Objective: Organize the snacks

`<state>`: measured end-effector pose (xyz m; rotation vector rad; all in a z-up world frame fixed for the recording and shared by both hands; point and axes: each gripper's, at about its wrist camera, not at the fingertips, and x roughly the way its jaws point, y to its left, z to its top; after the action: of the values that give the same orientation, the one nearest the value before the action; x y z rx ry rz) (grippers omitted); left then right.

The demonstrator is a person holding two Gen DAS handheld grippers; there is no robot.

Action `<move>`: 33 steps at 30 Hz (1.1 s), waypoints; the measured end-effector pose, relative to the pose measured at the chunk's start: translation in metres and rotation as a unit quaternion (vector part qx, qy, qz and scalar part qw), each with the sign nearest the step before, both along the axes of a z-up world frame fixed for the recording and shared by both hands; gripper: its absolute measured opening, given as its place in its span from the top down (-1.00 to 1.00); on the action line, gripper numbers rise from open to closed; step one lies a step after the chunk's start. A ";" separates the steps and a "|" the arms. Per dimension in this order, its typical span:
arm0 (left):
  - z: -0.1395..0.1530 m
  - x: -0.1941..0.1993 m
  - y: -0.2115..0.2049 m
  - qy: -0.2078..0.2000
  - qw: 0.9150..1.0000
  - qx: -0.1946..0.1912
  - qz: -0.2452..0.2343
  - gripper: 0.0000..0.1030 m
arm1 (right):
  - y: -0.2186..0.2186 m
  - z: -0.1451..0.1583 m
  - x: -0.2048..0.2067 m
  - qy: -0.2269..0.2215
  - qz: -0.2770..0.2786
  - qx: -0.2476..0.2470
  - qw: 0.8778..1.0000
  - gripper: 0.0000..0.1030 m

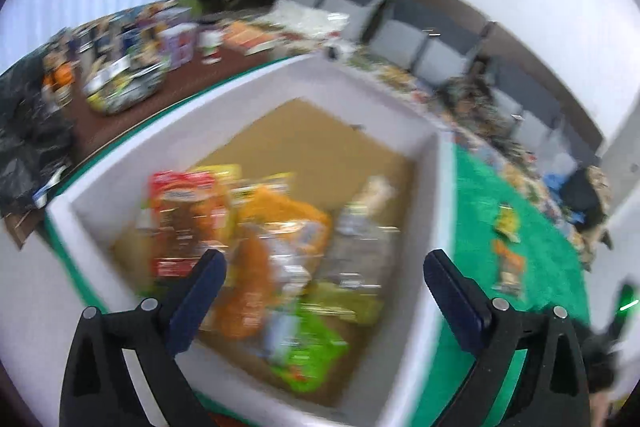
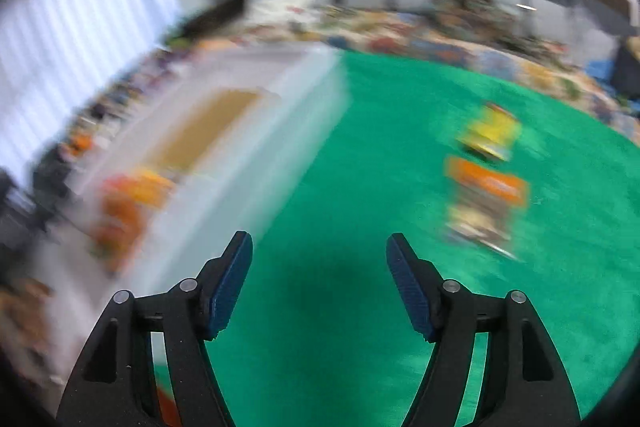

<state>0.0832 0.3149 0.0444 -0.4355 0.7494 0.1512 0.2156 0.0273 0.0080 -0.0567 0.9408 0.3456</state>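
A white foam box (image 1: 442, 187) with a brown cardboard floor holds several snack packets: a red one (image 1: 180, 219), an orange one (image 1: 276, 227), a green one (image 1: 308, 351). My left gripper (image 1: 324, 263) is open and empty above the box. My right gripper (image 2: 320, 247) is open and empty over the green cloth (image 2: 360, 187), with the box (image 2: 248, 147) to its left. A yellow packet (image 2: 492, 133) and an orange packet (image 2: 486, 199) lie on the cloth ahead to the right. They also show in the left wrist view, the yellow packet (image 1: 506, 223) and the orange packet (image 1: 508, 263). Both views are blurred.
A brown table (image 1: 120, 123) behind the box carries jars, boxes and a tray of packets (image 1: 124, 87). Piles of mixed items (image 2: 440, 35) line the far edge of the cloth. Black bags (image 1: 24, 147) lie at the far left.
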 end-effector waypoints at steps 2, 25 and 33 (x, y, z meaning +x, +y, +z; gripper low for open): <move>0.011 0.004 -0.029 -0.016 0.999 0.000 -0.033 -0.93 | -0.045 -0.027 -0.007 0.010 -0.033 -0.038 0.999 -0.42; -0.134 0.117 -0.303 0.098 0.959 0.155 -0.217 -0.99 | -0.302 -0.082 -0.051 -0.002 -0.270 -0.057 0.961 -0.56; -0.147 0.118 -0.294 0.084 0.963 0.148 -0.208 -1.00 | -0.301 -0.083 -0.047 0.001 -0.274 -0.064 0.960 -0.66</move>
<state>0.2010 0.0211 -0.1025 0.0263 0.9533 -0.0969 0.1684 -0.2742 -0.0749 0.0859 0.9397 -0.2294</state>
